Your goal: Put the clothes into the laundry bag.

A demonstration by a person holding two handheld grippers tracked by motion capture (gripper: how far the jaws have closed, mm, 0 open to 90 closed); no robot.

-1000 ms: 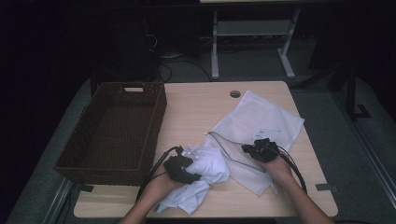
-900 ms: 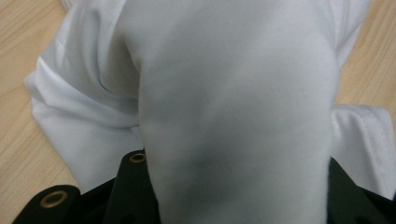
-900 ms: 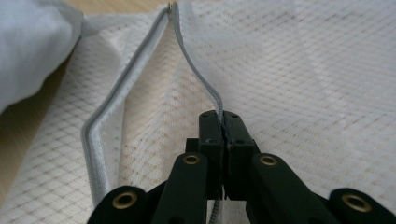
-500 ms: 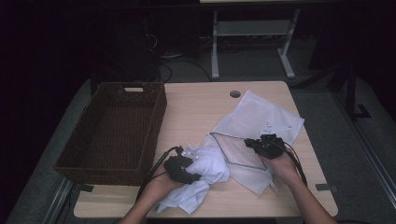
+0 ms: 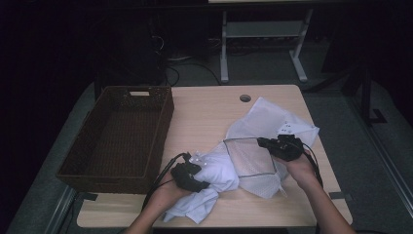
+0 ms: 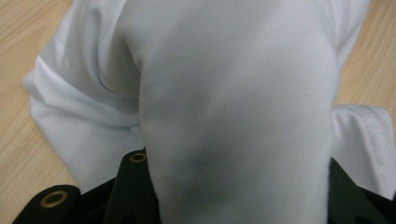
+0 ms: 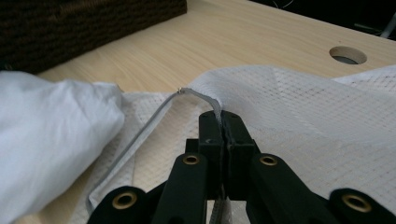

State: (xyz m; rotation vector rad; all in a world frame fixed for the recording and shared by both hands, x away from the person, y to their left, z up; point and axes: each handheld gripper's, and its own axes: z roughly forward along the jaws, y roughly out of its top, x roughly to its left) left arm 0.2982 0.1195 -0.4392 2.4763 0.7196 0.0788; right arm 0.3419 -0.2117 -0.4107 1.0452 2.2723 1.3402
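A white mesh bag (image 5: 277, 122) lies on the right half of the wooden table (image 5: 204, 112). My right gripper (image 5: 263, 143) is shut on the bag's zip-edged rim and holds it up off the table, so the mouth gapes toward the left. In the right gripper view the jaws (image 7: 223, 119) pinch that rim of the mesh bag (image 7: 303, 107). A bunched white garment (image 5: 216, 170) lies at the bag's mouth. My left gripper (image 5: 204, 184) is shut on it. In the left gripper view the garment (image 6: 233, 93) bulges between and over the jaws of the left gripper (image 6: 238, 182).
A dark wicker basket (image 5: 163, 126) stands at the table's left, seen as a dark wall (image 7: 70, 23) in the right gripper view. A round cable hole (image 5: 245, 98) sits near the far edge. A desk frame (image 5: 263, 44) stands on the floor beyond.
My right gripper has risen with the bag's rim, pulling the mouth wider and taller. The left gripper and the garment have stayed put.
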